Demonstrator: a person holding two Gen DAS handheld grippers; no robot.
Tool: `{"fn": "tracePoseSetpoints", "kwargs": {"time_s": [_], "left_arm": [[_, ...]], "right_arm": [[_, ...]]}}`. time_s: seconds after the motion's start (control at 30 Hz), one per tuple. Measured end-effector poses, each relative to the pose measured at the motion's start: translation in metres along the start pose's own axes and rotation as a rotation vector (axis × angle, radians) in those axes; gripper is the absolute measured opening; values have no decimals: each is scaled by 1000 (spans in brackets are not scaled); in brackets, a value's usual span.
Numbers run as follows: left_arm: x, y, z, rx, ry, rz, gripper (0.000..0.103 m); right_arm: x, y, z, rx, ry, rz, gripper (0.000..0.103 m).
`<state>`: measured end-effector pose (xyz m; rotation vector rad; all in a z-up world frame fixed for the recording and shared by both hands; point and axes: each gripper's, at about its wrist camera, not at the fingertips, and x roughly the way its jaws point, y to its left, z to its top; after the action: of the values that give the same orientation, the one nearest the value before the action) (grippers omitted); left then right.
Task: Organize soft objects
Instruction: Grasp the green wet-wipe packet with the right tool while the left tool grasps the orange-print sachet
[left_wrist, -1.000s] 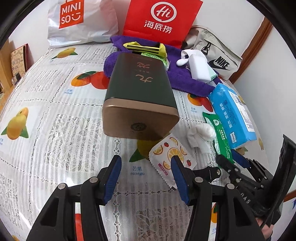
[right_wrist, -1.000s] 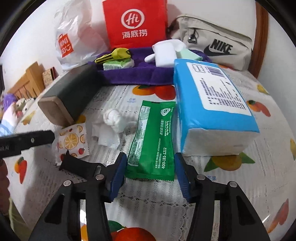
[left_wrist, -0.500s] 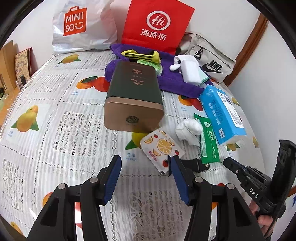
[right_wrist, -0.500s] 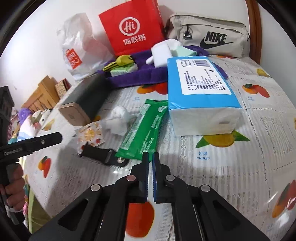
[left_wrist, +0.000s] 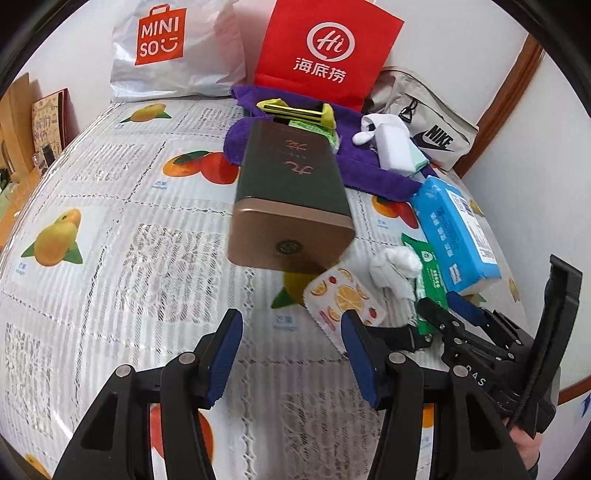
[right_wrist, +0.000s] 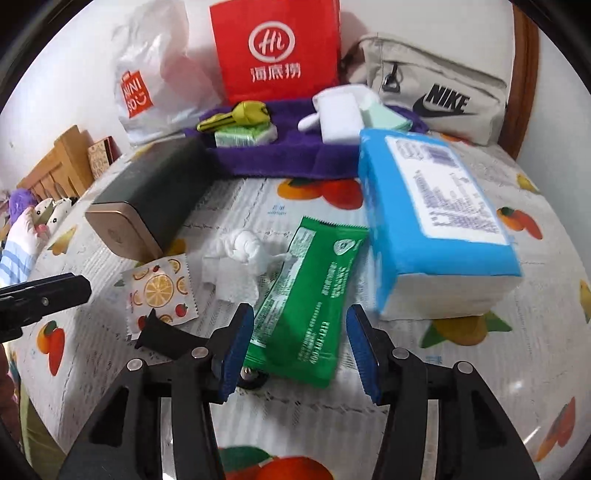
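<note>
We hold both claws over the fruit-print counter (left_wrist: 110, 266), angled down at the clutter. Right claw (right_wrist: 300, 347) is opening, jaws about halfway apart and straddling the near end of the green wet-wipe packet (right_wrist: 310, 295); pads are not pressing it, so nothing held. Left claw (left_wrist: 291, 354) is half open and empty, over bare cloth, with the fruit-print sachet (left_wrist: 341, 295) just at 1 o'clock of it. We judge the step as lining up the first pick of a soft item, the green packet being the likely target. Next move calls for lowering the right claw and closing across the packet's width; it is flat and slippery-looking, so a pinch near the end may be needed. In the right wrist view the blue tissue pack (right_wrist: 439, 229) lies just beside the packet at 3 o'clock, the crumpled white tissue (right_wrist: 240, 254) touches it at 10 o'clock, and a black strap (right_wrist: 166, 336) lies under the left finger at 9 o'clock — tight on both sides. Open room is at 6 o'clock, near us. The purple towel (right_wrist: 291, 155) with sorted pieces lies at 12 o'clock, past the green tin box (right_wrist: 147, 195). Counter edge drops off at 9 o'clock.
</note>
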<state>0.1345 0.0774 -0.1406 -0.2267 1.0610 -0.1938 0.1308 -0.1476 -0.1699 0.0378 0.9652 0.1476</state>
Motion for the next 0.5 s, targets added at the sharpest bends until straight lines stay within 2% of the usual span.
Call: {"fn": "tracePoseSetpoints", "kwargs": {"time_s": [0.13,0.23,0.33,0.43,0.5], "left_arm": [[10,9,2,-13,13,-9,53],[17,10,1,-11,28,-20,53],[21,8,0,-13,34,-40,54],[24,2,0,-12,27,-52,60],[26,-5,1,-4,29,-59,60]], "right_arm": [[11,5,3,-1,9,-42,56],[14,10,3,-24,9,-65,55],[10,10,1,-51,9,-54,38],[4,5,-2,-52,17,-30,35],[1,4,-5,-59,17,-23,33]]}}
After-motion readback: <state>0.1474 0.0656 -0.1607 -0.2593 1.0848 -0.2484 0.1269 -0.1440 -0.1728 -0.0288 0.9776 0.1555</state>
